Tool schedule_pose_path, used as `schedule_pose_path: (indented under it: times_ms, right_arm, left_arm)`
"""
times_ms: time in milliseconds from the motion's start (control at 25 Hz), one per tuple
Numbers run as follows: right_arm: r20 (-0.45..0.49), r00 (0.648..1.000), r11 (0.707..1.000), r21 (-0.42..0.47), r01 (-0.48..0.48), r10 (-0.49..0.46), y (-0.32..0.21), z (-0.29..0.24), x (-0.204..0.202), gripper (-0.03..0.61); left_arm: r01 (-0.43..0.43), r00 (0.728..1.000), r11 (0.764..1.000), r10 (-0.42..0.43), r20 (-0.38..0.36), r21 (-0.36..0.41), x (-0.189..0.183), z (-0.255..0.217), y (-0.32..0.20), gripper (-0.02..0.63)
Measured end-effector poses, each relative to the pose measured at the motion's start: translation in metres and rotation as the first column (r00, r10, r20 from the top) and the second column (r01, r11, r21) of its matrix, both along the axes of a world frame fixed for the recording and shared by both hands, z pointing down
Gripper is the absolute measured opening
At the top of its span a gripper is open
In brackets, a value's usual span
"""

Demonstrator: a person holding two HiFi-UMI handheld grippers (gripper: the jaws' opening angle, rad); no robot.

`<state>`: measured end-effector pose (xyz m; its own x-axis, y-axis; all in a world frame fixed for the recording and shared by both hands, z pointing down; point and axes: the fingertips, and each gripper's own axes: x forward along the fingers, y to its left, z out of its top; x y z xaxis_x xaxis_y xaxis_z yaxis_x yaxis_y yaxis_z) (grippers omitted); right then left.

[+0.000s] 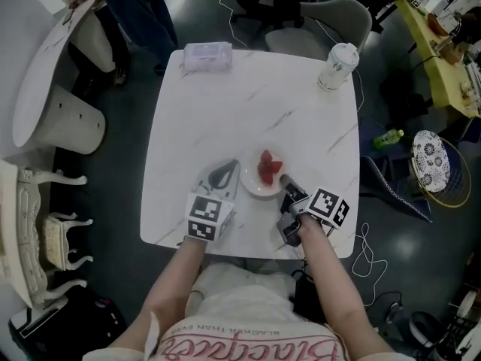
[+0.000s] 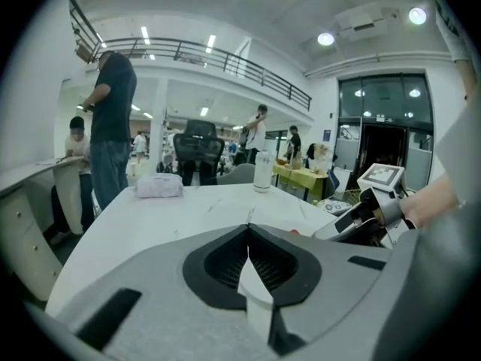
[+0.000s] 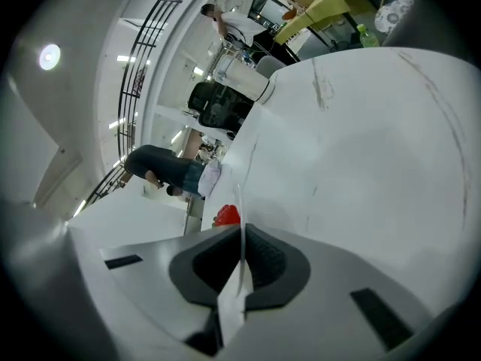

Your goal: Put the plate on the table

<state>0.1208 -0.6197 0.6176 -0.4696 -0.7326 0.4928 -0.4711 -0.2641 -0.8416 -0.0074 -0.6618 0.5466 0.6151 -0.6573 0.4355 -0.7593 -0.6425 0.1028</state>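
A small white plate [image 1: 250, 183] with red strawberries [image 1: 268, 168] is at the near middle of the white marble table [image 1: 225, 111]. My right gripper [image 1: 286, 180] is shut on the plate's right rim. In the right gripper view the thin rim [image 3: 240, 190] runs edge-on between the closed jaws, with a strawberry [image 3: 228, 216] just beyond. I cannot tell whether the plate rests on the tabletop or hangs just above it. My left gripper [image 1: 223, 174] lies just left of the plate, shut with nothing in it; its jaws [image 2: 249, 228] meet over bare table.
A lidded white cup [image 1: 337, 66] stands at the far right corner and a wrapped tissue pack [image 1: 207, 55] at the far left edge. A grey chair [image 1: 331, 21] sits beyond the table. White furniture [image 1: 45, 89] and a standing person [image 2: 113, 126] are to the left.
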Motion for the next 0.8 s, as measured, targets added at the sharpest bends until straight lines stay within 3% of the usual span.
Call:
schedule_pose_path:
  times_ms: [160,360,440,600,720,800]
  right_arm:
    - [-0.078,0.997,1.000,-0.011,0.014,-0.015,-0.013,0.011,0.005,0.011]
    - [-0.284,0.956,0.997,-0.031,0.067,-0.073,-0.020,0.022,0.010,0.014]
    - [-0.378,0.920,0.995,-0.045,0.091,-0.101,-0.022,0.026,0.012,0.028]
    - [-0.561,0.815,0.989,-0.110,0.101,-0.145,-0.020,0.036,0.019,0.074]
    - [-0.641,0.746,0.984,-0.130,0.125,-0.179,-0.022,0.038,0.018,0.091]
    - [-0.663,0.725,0.982,-0.139,0.127,-0.187,-0.023,0.038,0.017,0.094]
  left_arm:
    - [-0.001,1.000,1.000,0.001,0.012,-0.030,0.001,0.012,-0.006,0.005]
    - [0.000,1.000,0.999,0.002,0.021,-0.052,-0.001,0.022,-0.008,0.005]
    - [0.006,1.000,0.998,-0.005,0.018,-0.058,-0.002,0.022,-0.010,0.005]
    - [0.021,1.000,0.998,-0.021,0.006,-0.060,-0.005,0.021,-0.013,0.005]
    - [0.036,0.999,0.998,-0.036,0.001,-0.049,-0.009,0.016,-0.017,0.005]
    - [0.045,0.999,0.998,-0.045,-0.005,-0.043,-0.011,0.013,-0.018,0.005]
